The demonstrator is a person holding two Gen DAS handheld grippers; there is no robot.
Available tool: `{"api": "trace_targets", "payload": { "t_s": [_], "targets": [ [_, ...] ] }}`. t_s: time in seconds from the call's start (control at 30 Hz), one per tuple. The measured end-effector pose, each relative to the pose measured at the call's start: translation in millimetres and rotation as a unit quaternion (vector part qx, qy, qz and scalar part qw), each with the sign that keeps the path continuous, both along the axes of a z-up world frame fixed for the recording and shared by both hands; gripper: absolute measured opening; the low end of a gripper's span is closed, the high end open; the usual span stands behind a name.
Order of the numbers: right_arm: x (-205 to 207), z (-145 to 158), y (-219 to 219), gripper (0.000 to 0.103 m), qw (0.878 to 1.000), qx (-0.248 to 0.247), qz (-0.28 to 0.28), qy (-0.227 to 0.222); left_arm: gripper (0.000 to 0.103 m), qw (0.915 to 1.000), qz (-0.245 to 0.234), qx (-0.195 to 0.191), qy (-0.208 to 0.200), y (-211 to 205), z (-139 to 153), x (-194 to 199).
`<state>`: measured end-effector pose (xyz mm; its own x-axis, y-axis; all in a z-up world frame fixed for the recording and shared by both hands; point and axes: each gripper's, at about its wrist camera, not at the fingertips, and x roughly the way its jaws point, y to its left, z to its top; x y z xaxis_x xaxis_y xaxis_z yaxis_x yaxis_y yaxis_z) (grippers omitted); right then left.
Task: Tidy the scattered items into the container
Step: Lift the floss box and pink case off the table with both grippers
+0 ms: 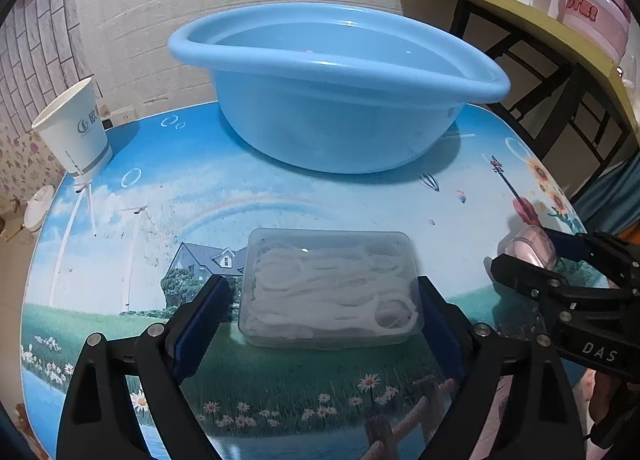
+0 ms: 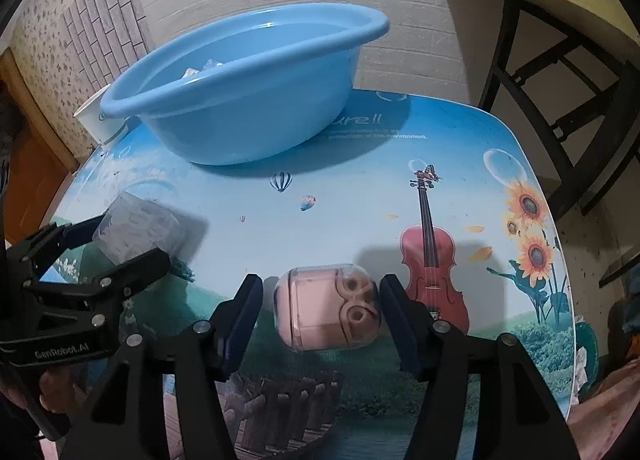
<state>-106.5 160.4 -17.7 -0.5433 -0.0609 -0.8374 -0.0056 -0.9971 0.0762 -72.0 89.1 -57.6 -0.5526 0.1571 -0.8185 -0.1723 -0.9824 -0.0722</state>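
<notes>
Blue plastic basin (image 1: 340,99) stands at the back of the picture-printed desk (image 1: 240,195), and something pale lies inside it. In front of the basin, a clear box of white floss picks (image 1: 330,288) rests on the desk between the spread jaws of the left gripper (image 1: 324,312), the pads just beside its ends, not pressing. To the box's right, a pink capsule-shaped case (image 2: 328,306) lies on its side between the parted jaws of the right gripper (image 2: 322,324), untouched. Left of the basin stands a white paper cup (image 1: 76,131).
</notes>
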Motion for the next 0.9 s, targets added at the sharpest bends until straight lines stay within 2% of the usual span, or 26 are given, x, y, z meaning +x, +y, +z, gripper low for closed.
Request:
{"api": "trace_targets", "payload": {
  "t_s": [0.17,0.23,0.27,0.33,0.7,0.9],
  "targets": [
    [1,-1,1,0.062,1.000,0.005,0.005,0.005,0.089,0.9999,-0.002,-0.008,0.005,1,-1,1],
    [1,-2,0,0.062,1.000,0.008,0.007,0.007,0.081,0.9999,-0.002,-0.007,0.008,0,0,2],
    [1,-2,0,0.062,1.000,0.009,0.008,0.007,0.080,1.0000,-0.001,-0.007,0.007,0,1,2],
    [1,-2,0,0.051,1.000,0.010,0.009,0.009,0.080,1.0000,0.001,-0.007,0.007,0,1,3],
    [6,0,1,0.051,1.000,-0.014,0.006,0.000,0.079,0.9994,0.032,-0.009,-0.011,-5,4,6],
    [11,5,3,0.051,1.000,-0.024,0.001,-0.012,0.079,0.9989,0.046,0.001,-0.008,-8,20,8]
  ]
}}
